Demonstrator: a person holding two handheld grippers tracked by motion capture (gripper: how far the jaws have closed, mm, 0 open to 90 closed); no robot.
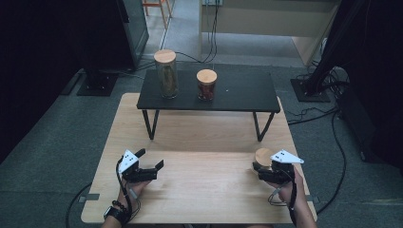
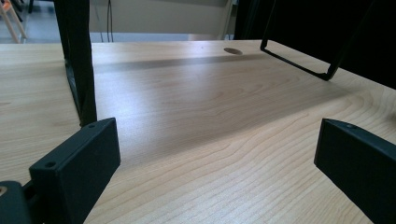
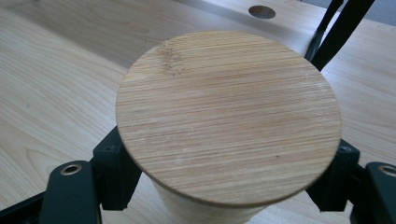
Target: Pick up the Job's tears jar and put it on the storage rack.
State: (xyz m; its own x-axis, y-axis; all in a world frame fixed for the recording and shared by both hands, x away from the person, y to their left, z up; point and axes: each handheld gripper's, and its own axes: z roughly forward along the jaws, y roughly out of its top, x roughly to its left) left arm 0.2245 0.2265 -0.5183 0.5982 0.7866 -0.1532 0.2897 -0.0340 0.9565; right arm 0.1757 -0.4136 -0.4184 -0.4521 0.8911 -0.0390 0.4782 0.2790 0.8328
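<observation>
Right gripper view shows the wooden-lidded jar (image 3: 228, 116) from just above: its round bamboo lid faces the camera, the pale body drops away beneath it, and the two black jaws press in on that body from either side, just under the lid's rim. The right gripper (image 3: 226, 182) is therefore clamped on the jar, whose long axis stands upright and crosswise to the jaws, so the grip sits high on it, near the top. In the high view the jar (image 1: 263, 156) is at the near right corner of the light wooden table (image 1: 199, 190), just ahead of the right gripper (image 1: 266, 172) — whether its base touches the tabletop cannot be told.

The left gripper (image 1: 151, 164) is well apart, at the near left of the table, its jaws spread wide with only bare wood between them. The right hand is plainly the one in charge of this jar.

Farther off stands the low black shelf (image 1: 247, 92), carrying a tall jar (image 1: 167, 73) and a shorter jar (image 1: 206, 84) — the free space beside them looks like the likely place for the held jar, which would call for a lift up and forward.
</observation>
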